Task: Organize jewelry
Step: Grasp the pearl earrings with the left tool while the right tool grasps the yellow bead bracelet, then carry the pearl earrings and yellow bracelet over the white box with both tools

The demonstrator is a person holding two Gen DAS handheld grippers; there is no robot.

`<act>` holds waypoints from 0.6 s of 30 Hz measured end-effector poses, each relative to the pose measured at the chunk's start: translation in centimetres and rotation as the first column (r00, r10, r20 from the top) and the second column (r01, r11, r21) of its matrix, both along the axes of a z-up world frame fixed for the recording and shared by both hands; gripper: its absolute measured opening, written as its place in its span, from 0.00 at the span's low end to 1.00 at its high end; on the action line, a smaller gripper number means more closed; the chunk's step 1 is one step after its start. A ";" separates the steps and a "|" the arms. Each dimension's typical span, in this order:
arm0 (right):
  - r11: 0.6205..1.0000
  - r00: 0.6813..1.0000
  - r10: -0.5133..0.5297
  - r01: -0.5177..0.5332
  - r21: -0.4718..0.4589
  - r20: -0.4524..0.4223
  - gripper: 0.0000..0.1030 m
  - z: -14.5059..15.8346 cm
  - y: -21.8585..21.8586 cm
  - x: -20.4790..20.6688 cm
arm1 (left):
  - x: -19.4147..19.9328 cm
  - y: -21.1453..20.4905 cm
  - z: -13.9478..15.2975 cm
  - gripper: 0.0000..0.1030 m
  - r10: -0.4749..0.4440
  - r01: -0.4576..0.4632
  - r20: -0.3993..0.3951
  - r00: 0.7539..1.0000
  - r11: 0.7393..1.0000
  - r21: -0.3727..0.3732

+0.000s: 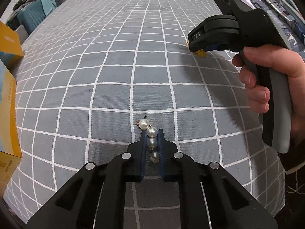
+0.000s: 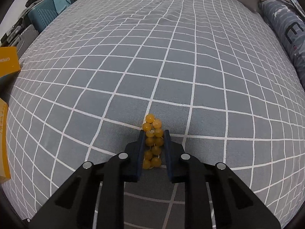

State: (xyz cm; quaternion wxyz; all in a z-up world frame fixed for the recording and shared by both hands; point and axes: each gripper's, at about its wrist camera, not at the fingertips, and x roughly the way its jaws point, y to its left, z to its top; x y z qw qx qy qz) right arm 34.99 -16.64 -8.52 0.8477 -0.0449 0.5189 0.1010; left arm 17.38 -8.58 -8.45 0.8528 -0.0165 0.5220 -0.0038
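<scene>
A short string of white pearls (image 1: 150, 133) sits between the fingers of my left gripper (image 1: 152, 133), which is shut on it just above the grey checked bedsheet (image 1: 114, 66); one pearl sticks out past the tips. My right gripper (image 2: 154, 135) is shut on a yellow bead bracelet (image 2: 153, 143), bunched between its blue pads (image 2: 140, 148). In the left wrist view the right gripper (image 1: 198, 47) is at the upper right, held by a hand, with the yellow beads (image 1: 201, 53) showing under its tip.
A yellow cardboard box (image 1: 7, 103) stands at the left edge of the bed, also in the right wrist view (image 2: 8, 61). A blue patterned pillow (image 2: 286, 30) lies at the right. A teal suitcase (image 2: 43, 17) stands beyond the bed's far left corner.
</scene>
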 end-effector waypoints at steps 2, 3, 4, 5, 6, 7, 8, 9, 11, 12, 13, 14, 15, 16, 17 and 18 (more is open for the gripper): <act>1.000 1.000 -0.009 0.009 0.013 -0.003 0.18 0.2 -0.4 -0.3 | 0.5 0.4 0.0 0.10 -0.001 0.001 -0.001 1.000 1.000 -0.003; 1.000 1.000 -0.014 0.014 0.022 -0.001 0.18 0.4 -0.5 -0.4 | 0.5 0.5 0.0 0.10 -0.001 0.001 0.000 1.000 1.000 -0.006; 0.999 1.000 -0.017 0.017 0.027 0.001 0.18 0.5 -0.5 -0.4 | 0.4 0.5 0.1 0.10 0.001 -0.001 0.001 1.000 1.000 -0.011; 0.999 1.000 -0.021 0.021 0.028 0.005 0.18 0.7 -0.5 -0.6 | 0.8 0.8 0.1 0.10 0.001 -0.001 0.002 1.000 1.000 -0.012; 0.999 1.000 -0.023 0.023 0.028 0.012 0.18 1.0 -0.5 -0.7 | 0.9 0.9 0.1 0.10 0.001 -0.001 0.004 1.000 1.000 -0.013; 0.999 1.000 -0.023 0.022 0.027 0.018 0.18 1.3 -0.7 -1.0 | 0.8 0.9 0.1 0.10 0.000 0.000 0.006 1.000 1.000 -0.015; 1.000 1.000 -0.019 0.018 0.024 0.022 0.18 1.5 -0.7 -1.2 | 1.0 1.1 0.2 0.10 -0.004 0.004 0.004 1.000 1.000 -0.017; 1.000 1.000 -0.015 0.014 0.022 0.026 0.18 1.8 -0.6 -1.4 | 0.9 1.2 0.2 0.10 -0.004 0.004 0.003 1.000 1.000 -0.019; 1.000 0.999 -0.014 0.013 0.024 0.034 0.18 2.2 -0.7 -1.9 | 0.9 1.4 0.4 0.10 -0.001 0.001 0.009 1.000 1.000 -0.016; 1.000 0.999 -0.019 0.018 0.025 0.038 0.18 2.5 -0.7 -2.1 | 0.9 1.4 0.6 0.10 -0.001 0.001 0.012 1.000 1.000 -0.016; 0.999 0.999 -0.021 0.020 0.026 0.038 0.18 2.6 -0.8 -2.3 | 0.9 1.6 0.7 0.10 0.002 -0.001 0.015 1.000 1.000 -0.017; 0.999 0.999 -0.024 0.022 0.030 0.039 0.18 2.8 -0.8 -2.5 | 0.9 1.6 0.9 0.10 0.003 -0.003 0.018 1.000 1.000 -0.016; 0.999 0.999 -0.024 0.023 0.032 0.041 0.18 2.9 -0.8 -2.7 | 0.9 1.7 1.1 0.10 0.004 -0.004 0.021 1.000 1.000 -0.016; 0.999 0.999 -0.023 0.022 0.032 0.046 0.18 3.2 -0.7 -2.9 | 0.8 1.9 1.3 0.10 0.007 -0.006 0.022 1.000 1.000 -0.018; 0.999 0.999 -0.023 0.021 0.030 0.049 0.18 3.4 -0.7 -3.0 | 0.8 2.1 1.5 0.10 0.008 -0.008 0.025 1.000 1.000 -0.017; 0.999 0.998 -0.024 0.022 0.031 0.054 0.18 3.7 -0.7 -3.3 | 1.0 2.2 1.6 0.10 0.009 -0.009 0.029 1.000 1.000 -0.015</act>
